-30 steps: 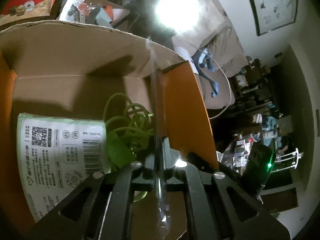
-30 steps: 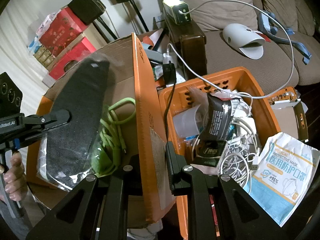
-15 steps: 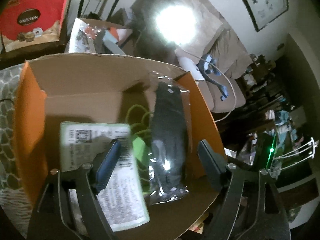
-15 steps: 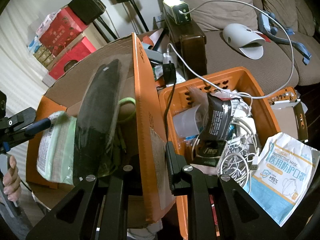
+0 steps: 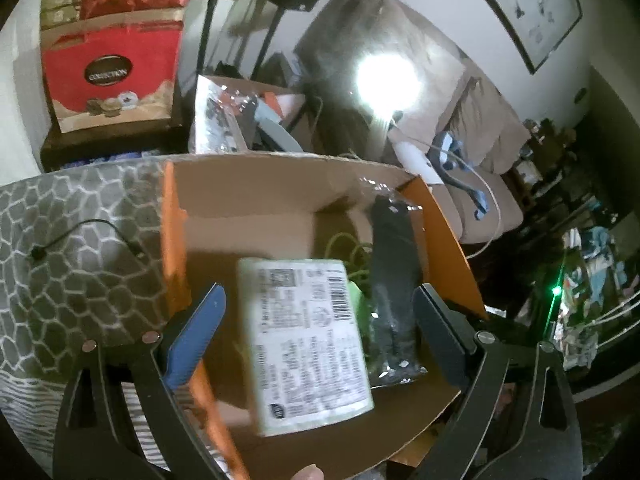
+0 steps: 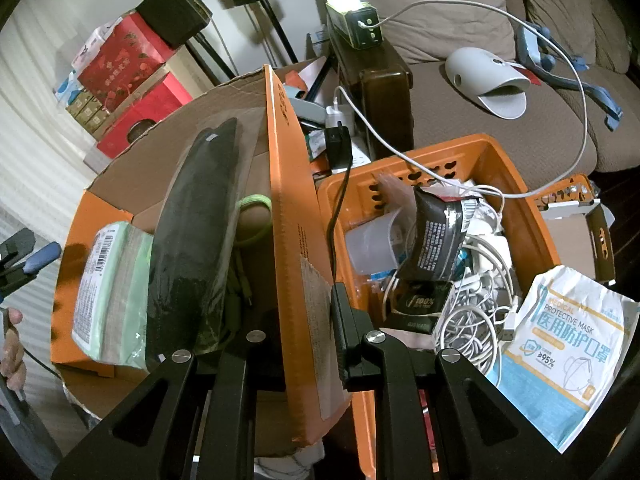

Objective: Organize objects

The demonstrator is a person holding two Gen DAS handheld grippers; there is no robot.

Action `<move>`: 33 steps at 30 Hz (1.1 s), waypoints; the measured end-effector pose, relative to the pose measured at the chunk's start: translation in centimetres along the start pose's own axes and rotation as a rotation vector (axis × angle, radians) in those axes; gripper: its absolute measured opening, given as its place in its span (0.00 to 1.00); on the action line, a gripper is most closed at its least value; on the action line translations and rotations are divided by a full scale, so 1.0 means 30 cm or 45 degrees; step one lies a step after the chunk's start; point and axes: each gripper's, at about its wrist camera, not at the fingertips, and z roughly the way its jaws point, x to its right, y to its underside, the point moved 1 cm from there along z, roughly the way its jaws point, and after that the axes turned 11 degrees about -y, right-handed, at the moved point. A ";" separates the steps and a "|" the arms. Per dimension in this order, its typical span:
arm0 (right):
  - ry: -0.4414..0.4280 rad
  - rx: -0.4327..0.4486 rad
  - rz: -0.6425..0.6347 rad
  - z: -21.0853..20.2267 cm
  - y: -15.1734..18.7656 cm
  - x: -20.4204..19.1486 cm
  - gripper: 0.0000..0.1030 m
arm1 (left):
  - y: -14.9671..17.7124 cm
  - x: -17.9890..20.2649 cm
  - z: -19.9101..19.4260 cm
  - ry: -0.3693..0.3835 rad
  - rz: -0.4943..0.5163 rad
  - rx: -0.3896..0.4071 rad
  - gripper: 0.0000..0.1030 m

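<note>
Cardboard box (image 6: 160, 184) open-topped; right gripper (image 6: 312, 320) clamped on its orange flap (image 6: 292, 240). Black bagged item (image 6: 192, 232) inside, leaning lengthwise against that wall, beside green-white pack (image 5: 304, 336). Left gripper (image 5: 316, 320) just opened wide, empty, above.

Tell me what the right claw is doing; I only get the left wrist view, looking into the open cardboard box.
Observer: The right claw is shut on the box's orange cardboard side flap, which stands upright.
Operator: What's on the far side of that flap?
Observer: An orange plastic basket sits just past it, holding tangled white cables and a black foil pouch.
Operator: Anything outside the basket?
Observer: A white-and-blue protective mask packet lies by the basket's near right corner.
</note>
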 end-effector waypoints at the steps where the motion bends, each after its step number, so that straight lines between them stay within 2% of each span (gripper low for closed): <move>1: 0.001 0.000 -0.002 0.001 0.000 -0.001 0.15 | -0.004 -0.020 -0.015 -0.011 -0.003 0.009 0.93; 3: 0.000 -0.001 -0.001 0.000 0.000 0.000 0.15 | -0.011 -0.046 -0.030 -0.036 -0.004 0.022 0.97; 11: 0.001 -0.001 -0.001 0.000 -0.001 -0.001 0.15 | -0.009 -0.208 -0.077 -0.171 -0.006 0.039 0.97; 18: 0.001 0.000 0.000 0.001 0.000 -0.003 0.15 | 0.051 -0.340 -0.065 -0.281 -0.011 -0.016 0.97; 24: 0.001 -0.001 -0.001 0.001 0.000 -0.003 0.15 | 0.104 -0.413 -0.058 -0.242 0.000 -0.075 0.97; 30: 0.002 0.000 -0.001 0.000 0.000 -0.003 0.15 | 0.181 -0.403 -0.045 -0.171 0.173 -0.144 0.97; 33: 0.001 -0.001 0.000 0.000 0.000 -0.003 0.15 | 0.211 -0.382 -0.033 -0.170 0.263 -0.152 0.97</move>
